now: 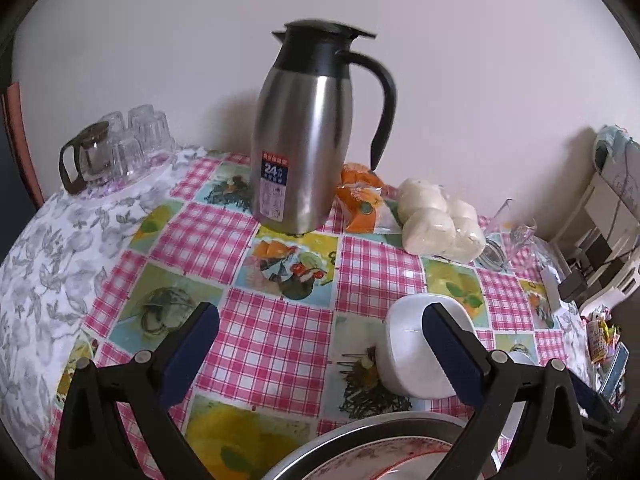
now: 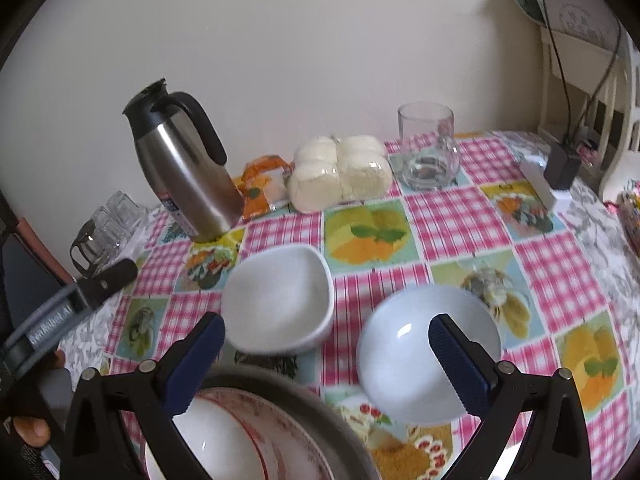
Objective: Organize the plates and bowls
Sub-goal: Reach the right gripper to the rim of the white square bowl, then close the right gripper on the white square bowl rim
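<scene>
The left tongs [image 1: 320,344] hang over the bench [image 1: 280,336] with both blue pads spread wide and nothing between them. The right tongs [image 2: 326,354] are spread wide too, and they grip nothing.

Two white bowls sit loose on the checked cloth. In the right wrist view the square bowl [image 2: 280,300] is at about 11 o'clock from the right tongs, and the round bowl [image 2: 412,344] is at about 3 o'clock, partly behind the right pad. The two bowls are near each other but do not touch. At 6 o'clock, close under the tongs, there is a metal pan [image 2: 316,412] with a red-rimmed plate [image 2: 224,436] lying inside it. I think the pan is where the dishes get gathered, since one plate is already in there.

The tongs are probably wide open so a thick bowl rim can slip between the pads — a narrow gap would just bump the bowl.

At the far side, around 12 o'clock, stand a steel jug [image 1: 304,144], a bag of white buns [image 2: 340,172] and a glass cup [image 2: 428,148]. They are well apart from the bowls, so they should not get knocked. The bowls look smooth and slippery, so a grip on the rim should be firm.
</scene>
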A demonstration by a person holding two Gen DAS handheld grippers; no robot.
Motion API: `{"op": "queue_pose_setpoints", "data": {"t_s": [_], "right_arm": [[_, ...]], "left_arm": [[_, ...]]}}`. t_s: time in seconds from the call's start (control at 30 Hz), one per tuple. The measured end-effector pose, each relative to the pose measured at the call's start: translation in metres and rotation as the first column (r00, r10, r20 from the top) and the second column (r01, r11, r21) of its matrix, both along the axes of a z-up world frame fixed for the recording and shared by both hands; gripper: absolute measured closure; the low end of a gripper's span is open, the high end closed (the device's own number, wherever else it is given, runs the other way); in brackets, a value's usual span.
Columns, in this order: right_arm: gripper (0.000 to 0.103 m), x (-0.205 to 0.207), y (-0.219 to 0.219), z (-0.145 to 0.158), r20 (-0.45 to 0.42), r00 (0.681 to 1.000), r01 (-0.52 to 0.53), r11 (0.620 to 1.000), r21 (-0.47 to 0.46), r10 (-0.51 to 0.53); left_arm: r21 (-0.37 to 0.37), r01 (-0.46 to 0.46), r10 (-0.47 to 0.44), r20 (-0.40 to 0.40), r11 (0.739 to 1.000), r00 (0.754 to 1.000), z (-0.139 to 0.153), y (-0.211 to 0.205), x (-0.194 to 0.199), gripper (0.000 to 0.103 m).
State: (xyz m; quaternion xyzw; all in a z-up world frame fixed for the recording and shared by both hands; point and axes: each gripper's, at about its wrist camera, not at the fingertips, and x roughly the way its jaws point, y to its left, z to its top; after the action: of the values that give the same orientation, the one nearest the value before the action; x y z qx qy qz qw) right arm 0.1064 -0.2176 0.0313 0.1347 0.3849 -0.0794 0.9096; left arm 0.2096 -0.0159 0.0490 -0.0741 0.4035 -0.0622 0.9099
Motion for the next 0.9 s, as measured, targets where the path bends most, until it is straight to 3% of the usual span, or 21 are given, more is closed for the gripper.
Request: {"op": "queue_pose_setpoints", "data": {"t_s": [0.17, 0.37, 0.47, 0.63, 0.9], "right_arm": [[0.000, 0.024, -0.002, 0.000, -0.040, 0.999, -0.025, 1.000, -0.015, 0.025], [0.003, 0.050, 0.003, -0.018, -0.139, 0.987, -0.087, 0.994, -0.067, 0.077], [0.019, 0.060, 0.004, -0.027, -0.183, 0.979, -0.103, 0.991, -0.083, 0.087], [0.029, 0.076, 0.001, -0.040, -0.243, 0.966, -0.110, 0.990, -0.084, 0.087], [0.065, 0.091, 0.000, -0.054, -0.299, 0.950, -0.106, 0.993, -0.046, 0.088]], "left_arm": [[0.029, 0.005, -0.003, -0.069, 1.000, 0.998, -0.015, -0.005, 0.016, 0.002], [-0.024, 0.055, -0.058, -0.149, 0.998, 0.987, -0.029, -0.007, 0.029, 0.003], [-0.028, 0.082, -0.086, -0.175, 0.996, 0.981, -0.035, -0.011, 0.034, 0.009], [-0.071, 0.130, -0.143, -0.231, 0.989, 0.962, -0.048, -0.019, 0.040, 0.023], [-0.115, 0.196, -0.222, -0.299, 0.974, 0.928, -0.067, -0.035, 0.044, 0.044]]}}
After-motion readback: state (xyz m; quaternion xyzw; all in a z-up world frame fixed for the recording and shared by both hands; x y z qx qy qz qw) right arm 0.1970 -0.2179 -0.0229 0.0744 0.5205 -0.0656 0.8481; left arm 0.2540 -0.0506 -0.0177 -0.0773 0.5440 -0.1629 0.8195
